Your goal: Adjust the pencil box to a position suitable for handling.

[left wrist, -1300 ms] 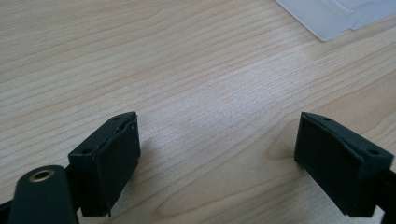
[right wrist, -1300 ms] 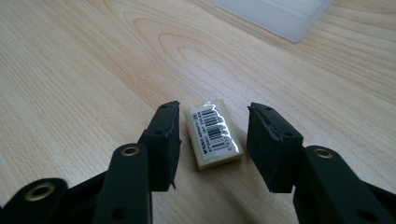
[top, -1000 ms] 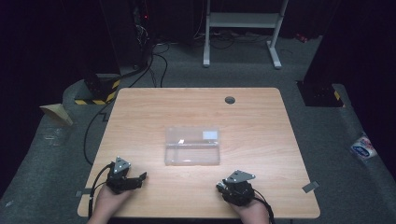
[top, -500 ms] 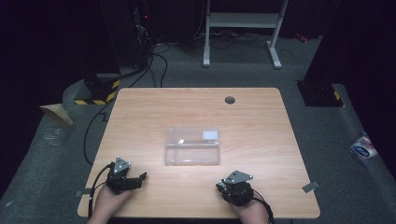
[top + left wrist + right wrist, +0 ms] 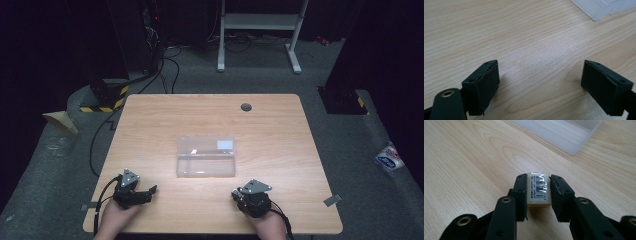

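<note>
In the right gripper view my right gripper (image 5: 538, 181) is shut on a small white block (image 5: 539, 189) wrapped in film with a barcode label, held just above the wooden table (image 5: 469, 162). From above, that gripper (image 5: 239, 194) sits near the front edge, right of centre. My left gripper (image 5: 540, 72) stands open over bare wood with nothing between its pads, and in the high view it (image 5: 146, 192) is at the front left. A clear plastic box (image 5: 206, 156) lies flat in the middle of the table, beyond both grippers; a corner of the box (image 5: 604, 7) reaches into the left gripper view and its side (image 5: 564, 132) into the right gripper view.
A round cable grommet (image 5: 246, 107) is set in the table's far edge. Cables (image 5: 100, 145) run over the grey floor at the left, a white frame (image 5: 260, 30) stands behind the table, and a packet (image 5: 389, 159) lies on the floor at the right.
</note>
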The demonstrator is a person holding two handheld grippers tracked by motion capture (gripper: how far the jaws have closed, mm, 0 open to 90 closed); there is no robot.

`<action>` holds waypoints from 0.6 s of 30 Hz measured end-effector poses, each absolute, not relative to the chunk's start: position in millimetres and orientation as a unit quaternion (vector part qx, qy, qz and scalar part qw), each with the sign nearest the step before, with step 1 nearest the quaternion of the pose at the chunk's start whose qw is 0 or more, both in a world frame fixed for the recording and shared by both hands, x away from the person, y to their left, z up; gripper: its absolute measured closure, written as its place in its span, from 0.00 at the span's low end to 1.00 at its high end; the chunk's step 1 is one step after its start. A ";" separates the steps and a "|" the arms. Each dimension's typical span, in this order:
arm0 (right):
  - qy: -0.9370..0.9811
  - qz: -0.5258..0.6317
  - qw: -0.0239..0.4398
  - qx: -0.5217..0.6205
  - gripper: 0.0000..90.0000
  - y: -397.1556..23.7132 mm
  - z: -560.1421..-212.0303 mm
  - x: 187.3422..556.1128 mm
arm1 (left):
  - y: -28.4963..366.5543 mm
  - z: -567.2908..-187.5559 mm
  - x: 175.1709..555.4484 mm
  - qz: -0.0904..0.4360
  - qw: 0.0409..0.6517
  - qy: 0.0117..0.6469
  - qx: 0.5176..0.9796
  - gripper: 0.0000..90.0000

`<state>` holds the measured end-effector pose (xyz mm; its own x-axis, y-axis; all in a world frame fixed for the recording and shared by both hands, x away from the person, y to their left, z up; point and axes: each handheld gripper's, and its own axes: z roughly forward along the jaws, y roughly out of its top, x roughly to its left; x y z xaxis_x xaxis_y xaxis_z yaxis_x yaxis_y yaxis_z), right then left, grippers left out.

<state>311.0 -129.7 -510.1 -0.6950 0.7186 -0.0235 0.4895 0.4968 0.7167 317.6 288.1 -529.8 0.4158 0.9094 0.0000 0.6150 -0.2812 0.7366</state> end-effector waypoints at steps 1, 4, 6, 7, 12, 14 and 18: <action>0.850 0.354 0.162 0.356 0.75 -128.8 -510.0 310.9 | 288.1 -529.8 317.6 0.218 0.338 0.495 0.770 0.17; 0.848 0.356 0.164 0.357 0.75 -128.1 -509.3 310.4 | 288.0 -529.8 317.6 0.218 0.338 0.495 0.770 0.17; 0.847 0.359 0.166 0.355 0.75 -127.7 -508.5 310.6 | 288.3 -529.6 317.6 0.217 0.337 0.494 0.772 0.17; 0.847 0.360 0.167 0.355 0.75 -127.4 -508.2 310.6 | 288.3 -529.6 317.6 0.217 0.337 0.494 0.772 0.17; 0.844 0.365 0.168 0.355 0.75 -123.5 -507.2 310.8 | 288.0 -529.7 317.5 0.216 0.337 0.495 0.771 0.17; 0.844 0.367 0.169 0.354 0.75 -120.8 -506.6 311.3 | 287.9 -529.8 317.6 0.217 0.337 0.495 0.771 0.17; 0.841 0.374 0.169 0.353 0.75 -111.3 -505.6 312.6 | 287.8 -529.9 318.6 0.216 0.339 0.492 0.773 0.17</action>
